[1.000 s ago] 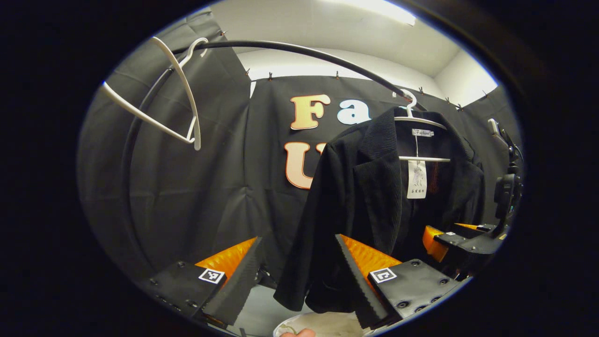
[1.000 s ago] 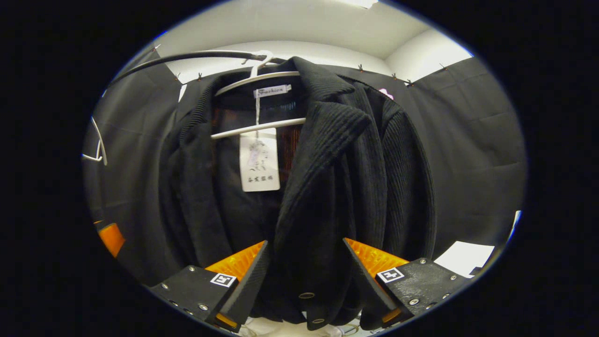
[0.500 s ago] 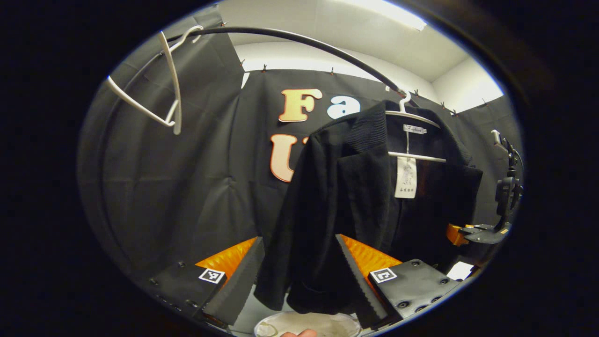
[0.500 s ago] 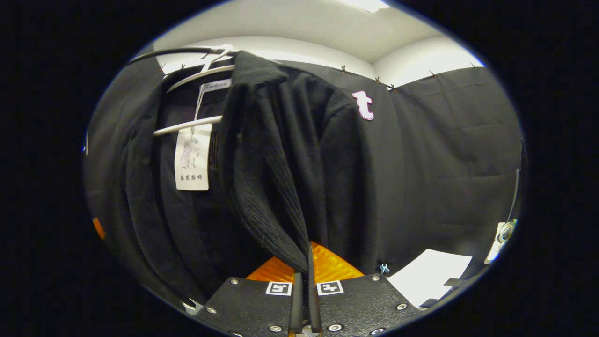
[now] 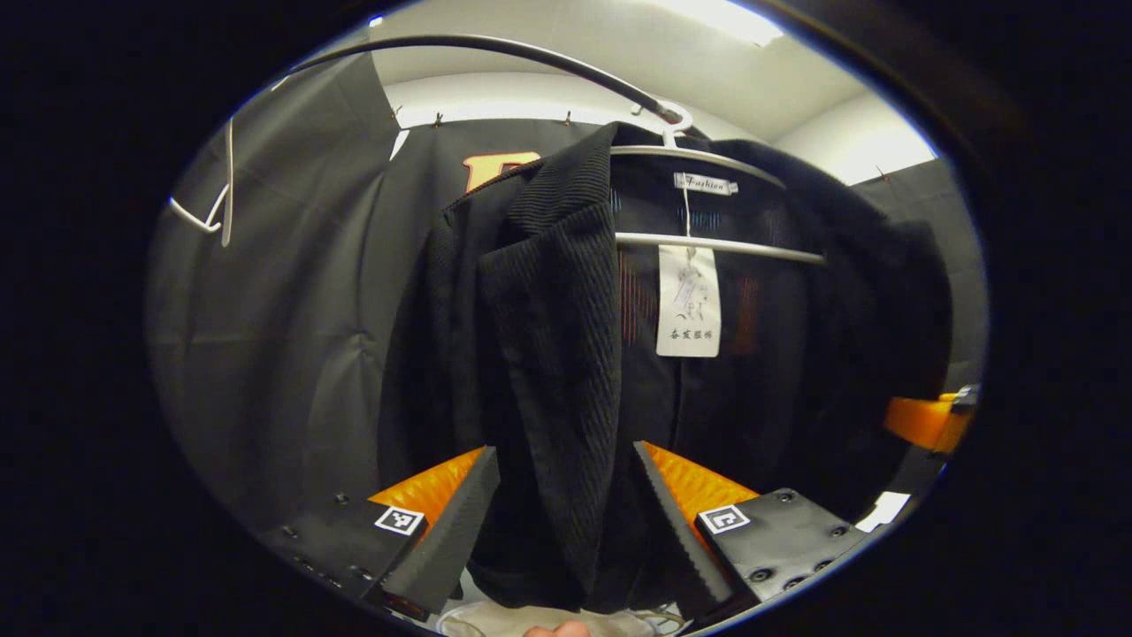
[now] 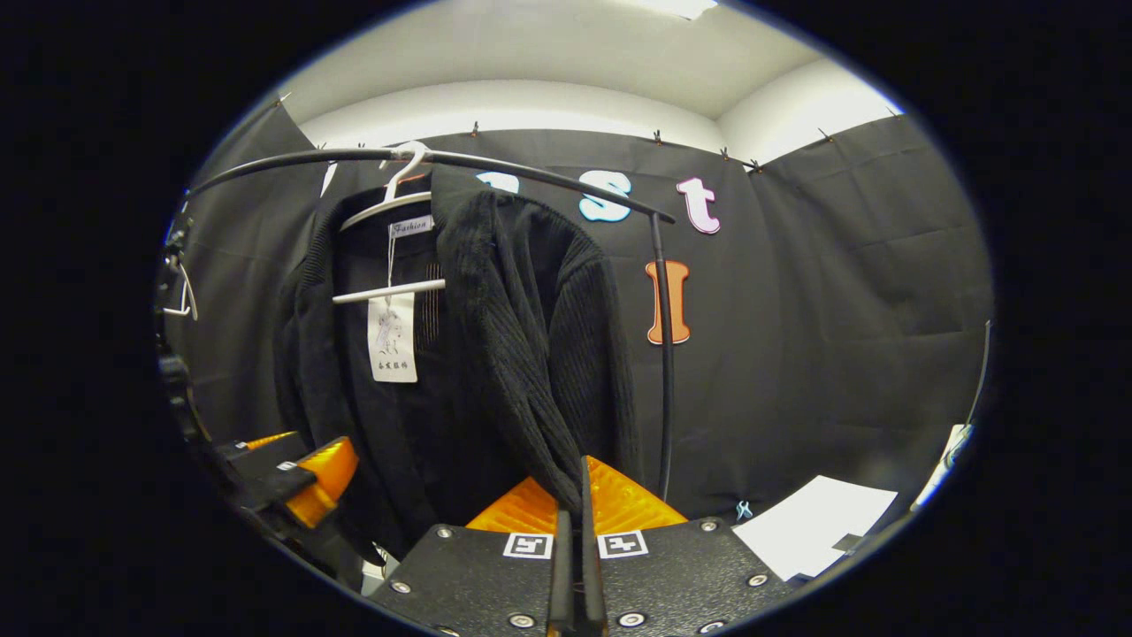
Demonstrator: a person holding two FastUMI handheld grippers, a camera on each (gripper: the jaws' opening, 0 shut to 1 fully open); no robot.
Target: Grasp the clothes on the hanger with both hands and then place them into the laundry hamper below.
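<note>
Black cloth walls close the booth under a pale ceiling, and a curved black rail runs across the top; in the right gripper view the rail bends down into an upright post.

On a white hanger hooked near the rail's bend hangs the black ribbed jacket, front open, a white tag dangling from the collar inside. In the right gripper view the same hanger and jacket sit left of the post, with the tag below the hanger's bar. A second, bare white hanger hangs far off toward the rail's left end.

The left gripper is spread wide, and the jacket's left front panel hangs down between its two fingers without either pad clearly pressing on it. From the right gripper view this gripper shows at the lower left, just beside the jacket's hem.

The right gripper has its fingers pressed together, pinching the lower edge of the jacket's right front panel, which is drawn down into the closed tips. In the left gripper view an orange part of it shows at the right edge, beside the jacket.

A pale rim, perhaps the hamper, peeks out under the jacket's hem; I cannot tell more. White paper lies at the lower right.
</note>
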